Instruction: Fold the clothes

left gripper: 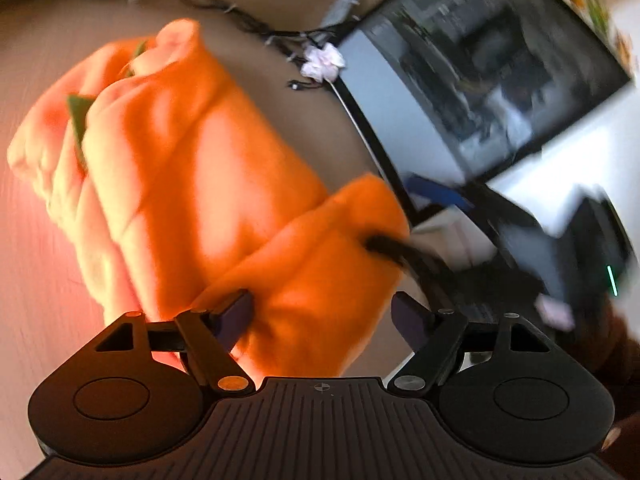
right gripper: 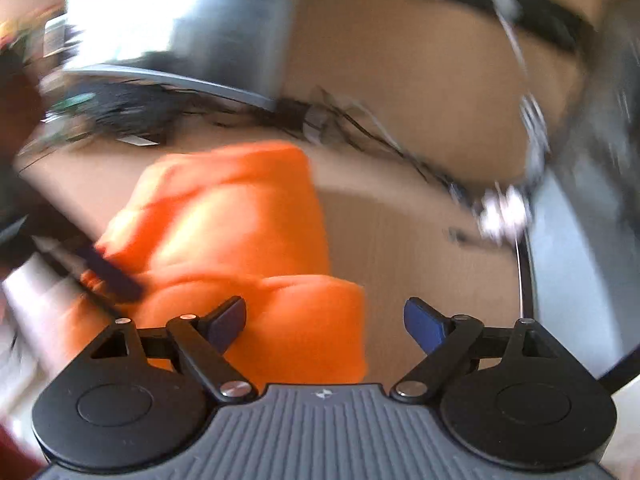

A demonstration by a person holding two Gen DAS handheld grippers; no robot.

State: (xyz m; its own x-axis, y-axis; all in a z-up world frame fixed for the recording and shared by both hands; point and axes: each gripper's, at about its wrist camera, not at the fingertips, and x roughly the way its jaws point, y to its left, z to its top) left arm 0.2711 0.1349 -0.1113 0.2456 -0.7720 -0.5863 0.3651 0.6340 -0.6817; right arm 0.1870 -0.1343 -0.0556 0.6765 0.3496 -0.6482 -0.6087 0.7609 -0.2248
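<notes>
Nearby, monitor [left gripper: 492, 80] flanks orange garment [left gripper: 208, 184]

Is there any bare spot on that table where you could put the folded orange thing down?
Yes. In the right wrist view, bare table lies between the orange garment and the monitor on the right. In the left wrist view there is more bare wood left of the garment. It is crowded along the back, where the tangled cables run.

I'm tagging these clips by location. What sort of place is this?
Probably a home or office desk: a wooden tabletop carrying a monitor and tangled cables, with the orange garment lying on it.
</notes>
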